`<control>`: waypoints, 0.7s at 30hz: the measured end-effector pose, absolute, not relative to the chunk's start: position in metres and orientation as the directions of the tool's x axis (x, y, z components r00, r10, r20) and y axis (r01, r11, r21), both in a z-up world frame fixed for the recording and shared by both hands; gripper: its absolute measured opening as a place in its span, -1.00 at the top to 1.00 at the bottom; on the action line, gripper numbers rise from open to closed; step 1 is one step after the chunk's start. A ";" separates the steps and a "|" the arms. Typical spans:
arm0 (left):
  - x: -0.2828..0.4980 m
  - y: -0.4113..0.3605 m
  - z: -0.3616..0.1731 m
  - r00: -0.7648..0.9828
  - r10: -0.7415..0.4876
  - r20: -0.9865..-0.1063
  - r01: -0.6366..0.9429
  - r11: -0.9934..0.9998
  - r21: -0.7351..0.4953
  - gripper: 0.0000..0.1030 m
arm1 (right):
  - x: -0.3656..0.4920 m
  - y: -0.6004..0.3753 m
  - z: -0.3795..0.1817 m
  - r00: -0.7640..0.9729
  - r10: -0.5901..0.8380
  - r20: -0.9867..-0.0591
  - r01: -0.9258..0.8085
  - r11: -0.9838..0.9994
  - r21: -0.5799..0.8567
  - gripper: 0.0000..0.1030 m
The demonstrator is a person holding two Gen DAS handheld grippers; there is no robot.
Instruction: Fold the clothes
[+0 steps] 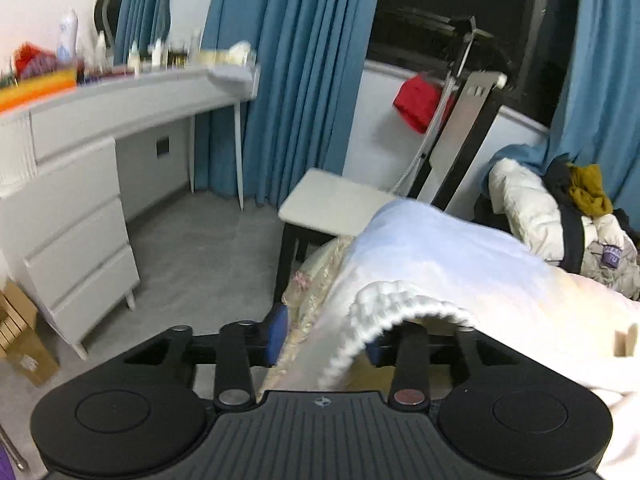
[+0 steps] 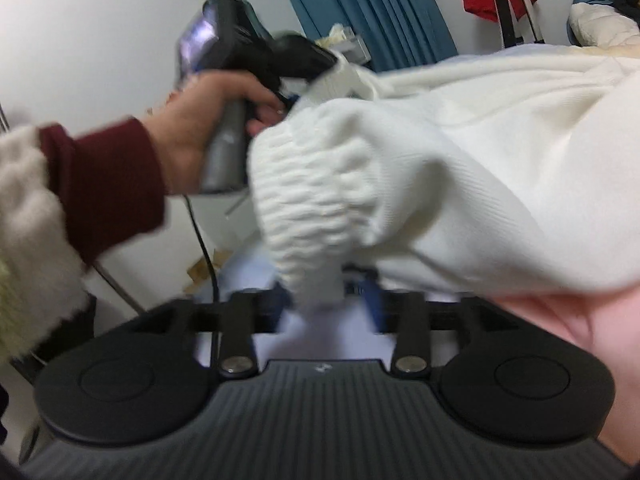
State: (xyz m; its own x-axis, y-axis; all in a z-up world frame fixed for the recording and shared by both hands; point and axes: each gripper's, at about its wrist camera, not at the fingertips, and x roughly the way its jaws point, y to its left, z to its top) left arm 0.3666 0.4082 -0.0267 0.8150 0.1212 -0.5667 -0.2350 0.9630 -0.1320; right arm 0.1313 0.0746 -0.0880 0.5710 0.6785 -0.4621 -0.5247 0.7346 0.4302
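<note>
White ribbed hem of the garment hangs pinched in the right claw; the left claw pinches it too. Both should pull evenly, I think.

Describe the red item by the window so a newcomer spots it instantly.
Start at the dark window between the blue curtains. Under its sill, on the leaning metal rack, hangs a red cloth. It is the only bright red thing there; nearby clothes are cream, black and mustard.

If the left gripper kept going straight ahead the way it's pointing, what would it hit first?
Probably the white ribbed knit garment draped between the fingers of the left gripper; beyond that, the cream-topped stool, though depth is unclear.
</note>
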 end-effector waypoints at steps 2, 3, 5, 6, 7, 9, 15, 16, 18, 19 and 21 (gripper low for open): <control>0.338 0.400 -0.010 0.826 0.139 -0.546 -0.232 0.967 -0.105 -0.15 | 0.118 0.070 -0.085 0.590 0.651 -0.478 -0.523 0.759 0.388 -0.65; 0.324 0.395 -0.001 0.831 0.145 -0.537 -0.230 0.969 -0.094 -0.16 | 0.112 0.067 -0.083 0.600 0.637 -0.485 -0.522 0.770 0.366 -0.66; 0.294 0.379 0.013 0.834 0.153 -0.531 -0.232 0.969 -0.085 -0.18 | 0.098 0.054 -0.078 0.615 0.612 -0.497 -0.517 0.789 0.332 -0.66; 0.278 0.371 0.020 0.835 0.157 -0.527 -0.234 0.969 -0.081 -0.21 | 0.095 0.045 -0.077 0.619 0.604 -0.503 -0.511 0.795 0.326 -0.66; 0.261 0.363 0.027 0.839 0.166 -0.517 -0.239 0.968 -0.077 -0.33 | 0.092 0.036 -0.076 0.623 0.595 -0.508 -0.505 0.802 0.320 -0.66; 0.229 0.352 0.037 0.841 0.193 -0.505 -0.260 0.963 -0.065 -0.54 | 0.083 0.012 -0.067 0.644 0.576 -0.503 -0.491 0.816 0.306 -0.66; 0.139 0.318 0.051 0.849 0.215 -0.483 -0.265 0.964 -0.036 -0.54 | 0.052 -0.072 -0.024 0.730 0.512 -0.453 -0.439 0.859 0.263 -0.66; 0.127 0.308 0.051 0.855 0.198 -0.479 -0.249 0.967 -0.045 -0.54 | 0.047 -0.086 -0.017 0.743 0.501 -0.444 -0.430 0.866 0.257 -0.66; 0.102 0.282 0.052 0.868 0.158 -0.472 -0.213 0.975 -0.065 -0.54 | 0.037 -0.114 -0.003 0.769 0.478 -0.425 -0.411 0.878 0.244 -0.66; 0.092 0.268 0.051 0.874 0.136 -0.467 -0.193 0.978 -0.077 -0.54 | 0.031 -0.129 0.004 0.781 0.466 -0.416 -0.401 0.885 0.237 -0.66; 0.075 0.236 0.048 0.887 0.073 -0.457 -0.134 0.986 -0.103 -0.54 | 0.021 -0.163 0.019 0.811 0.432 -0.395 -0.373 0.901 0.221 -0.66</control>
